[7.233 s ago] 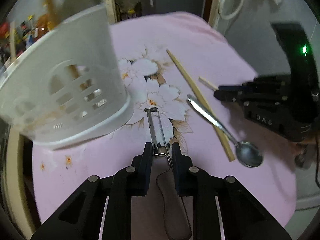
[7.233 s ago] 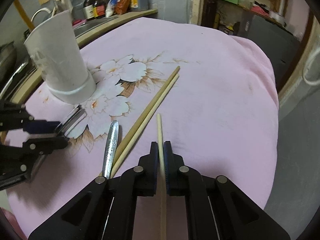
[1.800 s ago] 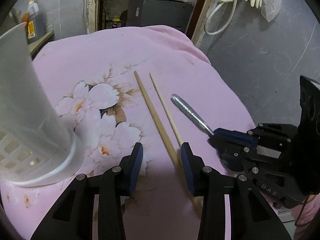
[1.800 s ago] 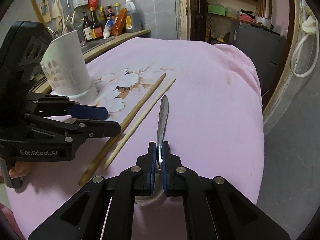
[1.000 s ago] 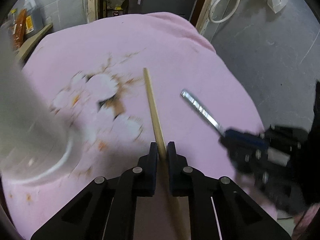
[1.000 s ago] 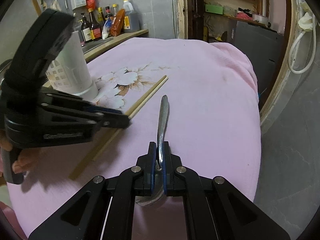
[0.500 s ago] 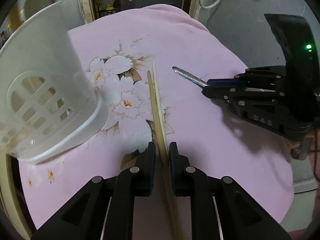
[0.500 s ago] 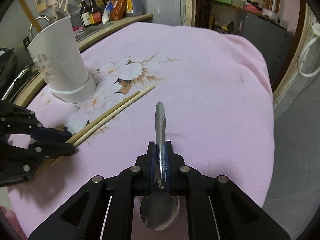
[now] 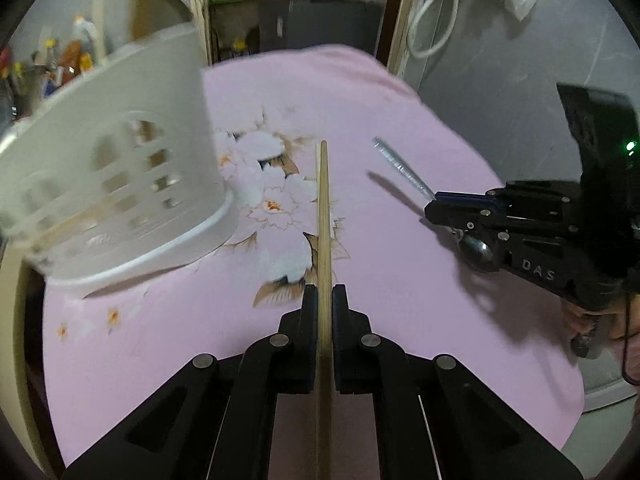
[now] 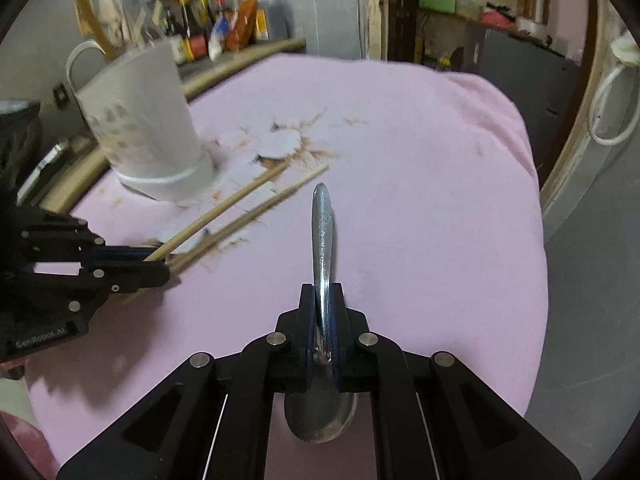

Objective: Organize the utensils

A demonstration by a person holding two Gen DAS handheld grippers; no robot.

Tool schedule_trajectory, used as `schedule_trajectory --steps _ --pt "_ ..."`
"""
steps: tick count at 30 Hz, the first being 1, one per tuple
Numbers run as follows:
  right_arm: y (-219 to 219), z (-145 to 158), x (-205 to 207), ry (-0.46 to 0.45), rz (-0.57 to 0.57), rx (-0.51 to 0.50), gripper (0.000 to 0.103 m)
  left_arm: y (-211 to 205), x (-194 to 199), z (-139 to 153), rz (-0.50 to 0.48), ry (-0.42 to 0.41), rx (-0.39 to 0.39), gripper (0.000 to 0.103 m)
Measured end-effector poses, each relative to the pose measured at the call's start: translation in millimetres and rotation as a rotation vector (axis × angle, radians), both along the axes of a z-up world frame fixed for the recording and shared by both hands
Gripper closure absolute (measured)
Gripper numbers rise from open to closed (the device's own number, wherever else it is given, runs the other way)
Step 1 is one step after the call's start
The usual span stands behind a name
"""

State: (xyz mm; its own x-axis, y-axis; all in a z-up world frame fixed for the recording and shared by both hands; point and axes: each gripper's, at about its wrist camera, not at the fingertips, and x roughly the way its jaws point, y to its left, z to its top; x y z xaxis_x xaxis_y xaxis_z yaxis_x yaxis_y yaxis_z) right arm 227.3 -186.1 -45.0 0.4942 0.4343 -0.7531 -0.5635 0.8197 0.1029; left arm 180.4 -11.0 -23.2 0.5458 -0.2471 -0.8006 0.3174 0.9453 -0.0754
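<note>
My left gripper [image 9: 323,292] is shut on a pair of wooden chopsticks [image 9: 323,208] that point forward above the pink flowered cloth [image 9: 360,100]. The white slotted utensil holder [image 9: 112,160] stands just to their left. My right gripper [image 10: 323,292] is shut on a metal spoon [image 10: 322,240], handle forward, bowl behind the fingers. In the right wrist view the left gripper [image 10: 160,264] holds the chopsticks [image 10: 224,208] near the holder [image 10: 144,120]. In the left wrist view the right gripper [image 9: 432,204] holds the spoon [image 9: 400,168] at the right.
Bottles and jars [image 10: 224,28] stand on a counter behind the table. The round table's edge drops off to a grey floor [image 10: 592,240] on the right. A dark cabinet [image 9: 312,24] stands beyond the far edge.
My left gripper has lifted the chopsticks and swung them closer to the holder. My right gripper with the spoon has moved nearer the holder too.
</note>
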Motion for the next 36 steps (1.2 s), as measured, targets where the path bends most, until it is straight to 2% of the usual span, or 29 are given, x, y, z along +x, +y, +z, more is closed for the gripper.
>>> schedule_trajectory --steps 4,8,11,16,24,28,31,35,36 --pt "-12 15 -34 -0.165 -0.042 0.1 0.099 10 -39 16 0.034 -0.149 -0.059 0.099" --pt "-15 24 -51 -0.252 -0.071 0.126 0.099 3 -44 15 0.02 -0.132 -0.043 0.099" --pt "-16 27 -55 -0.269 -0.077 0.129 0.099 -4 -41 18 0.001 -0.115 -0.003 0.099" --pt "-14 24 -51 -0.245 -0.079 0.132 0.099 -14 -2 11 -0.028 -0.051 0.054 0.099" --pt "-25 21 -40 -0.185 -0.095 0.18 0.099 -24 43 -11 -0.055 0.099 0.068 0.097" --pt "-28 19 -35 -0.152 -0.099 0.199 0.099 -25 50 -16 -0.06 0.117 0.092 0.096" --pt "-30 16 -33 -0.135 -0.095 0.205 0.099 -27 57 -17 -0.063 0.131 0.096 0.093" --pt "-28 16 -33 -0.129 -0.086 0.204 0.099 -30 71 -20 -0.09 0.15 0.089 0.079" --pt "-28 16 -33 -0.128 -0.086 0.204 0.099 -33 74 -20 -0.09 0.151 0.096 0.079"
